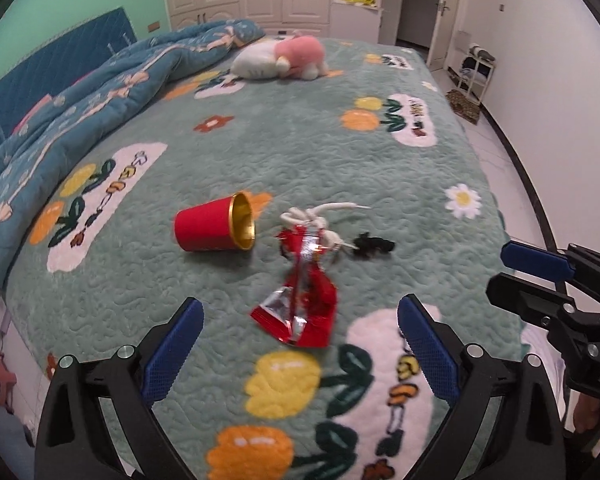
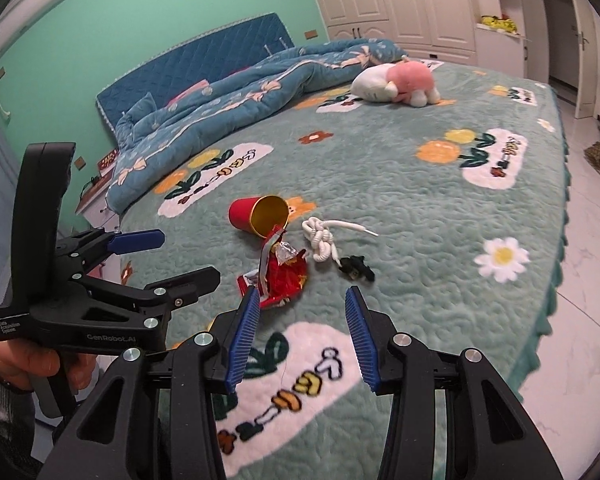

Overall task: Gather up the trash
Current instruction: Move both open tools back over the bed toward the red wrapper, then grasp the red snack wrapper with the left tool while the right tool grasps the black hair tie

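While I hover over the bed (image 1: 300, 152) | left gripper (image 1: 300, 320) spread wide, right gripper (image 2: 302, 308) likewise, both empty | red wrapper (image 1: 306, 300) ahead, red cup (image 1: 214, 223) toppled.

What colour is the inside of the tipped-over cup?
Shiny gold inside the cup, red outside. The right wrist view looks straight into its mouth.

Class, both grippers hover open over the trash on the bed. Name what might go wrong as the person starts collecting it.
1. The red cup lies on its side, so a nudge might roll it away.
2. The crumpled red wrapper overlaps the knotted white cord; the open left gripper may drag both.
3. The small black piece sits low in the plush bedspread, so the right gripper may pinch fabric.
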`<state>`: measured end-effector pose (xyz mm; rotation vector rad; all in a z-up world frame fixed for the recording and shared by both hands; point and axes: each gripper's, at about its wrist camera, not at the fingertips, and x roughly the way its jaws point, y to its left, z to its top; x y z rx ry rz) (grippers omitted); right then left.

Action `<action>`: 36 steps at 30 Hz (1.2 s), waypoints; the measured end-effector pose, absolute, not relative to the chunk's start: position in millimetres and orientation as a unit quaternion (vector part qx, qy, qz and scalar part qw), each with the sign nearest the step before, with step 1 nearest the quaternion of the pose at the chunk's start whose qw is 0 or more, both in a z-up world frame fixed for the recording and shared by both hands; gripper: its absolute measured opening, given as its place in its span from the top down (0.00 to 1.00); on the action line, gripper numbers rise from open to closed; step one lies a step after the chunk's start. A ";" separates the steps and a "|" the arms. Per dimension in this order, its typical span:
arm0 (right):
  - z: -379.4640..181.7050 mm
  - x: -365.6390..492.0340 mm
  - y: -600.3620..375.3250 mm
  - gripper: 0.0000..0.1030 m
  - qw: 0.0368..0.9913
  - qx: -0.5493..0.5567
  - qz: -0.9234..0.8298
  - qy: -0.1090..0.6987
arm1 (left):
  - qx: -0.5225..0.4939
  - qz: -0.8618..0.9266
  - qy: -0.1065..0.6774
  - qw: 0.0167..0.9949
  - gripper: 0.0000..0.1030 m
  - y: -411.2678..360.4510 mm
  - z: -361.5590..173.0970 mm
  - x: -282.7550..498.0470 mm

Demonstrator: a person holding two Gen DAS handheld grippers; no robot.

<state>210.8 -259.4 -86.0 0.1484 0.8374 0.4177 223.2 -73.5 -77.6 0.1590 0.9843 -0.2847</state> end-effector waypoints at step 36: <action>-211.2 335.2 -242.8 0.94 0.848 -0.020 0.185 0.497 | 0.039 -0.180 0.565 0.804 0.67 -61.6 -174.0 287.6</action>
